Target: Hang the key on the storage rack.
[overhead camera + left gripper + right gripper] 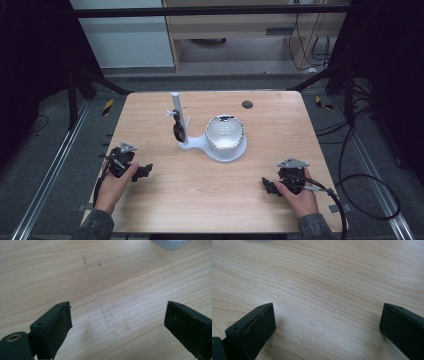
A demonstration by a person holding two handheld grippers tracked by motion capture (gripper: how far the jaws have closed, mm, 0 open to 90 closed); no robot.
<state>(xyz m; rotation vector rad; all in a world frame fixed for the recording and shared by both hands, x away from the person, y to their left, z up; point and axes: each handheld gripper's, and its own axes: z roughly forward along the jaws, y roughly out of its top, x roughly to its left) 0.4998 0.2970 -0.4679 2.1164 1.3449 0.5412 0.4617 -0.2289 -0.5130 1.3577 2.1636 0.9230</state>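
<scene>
Bowl: white bowl (225, 132) with a dark chipped-looking rim sits on the round base of a white stand (220, 148), near the middle of the table (200, 200), well apart from both tools.
Left hand-held gripper (145, 170): rests on the table, nearer the person than the bowl and to its left; jaws wide apart with bare wood between them.
Right hand-held gripper (266, 184): rests on the table, nearer the person than the bowl and to its right; jaws spread apart, clamped on nothing.
Direction to bowl: forward and inward from each tool; the 2 look about equally far, so neither hand is clearly nearer.
Open room: bare wood lies between the bowl and both tools, so I judge either approach unobstructed.
Stand post: upright white post (176, 102) rises just left of the bowl, with a dark clip (178, 131) hanging on it; a left-side reach must pass it.
Beyond the bowl: a small dark disc (247, 104) lies near the far table edge, to the right.
</scene>
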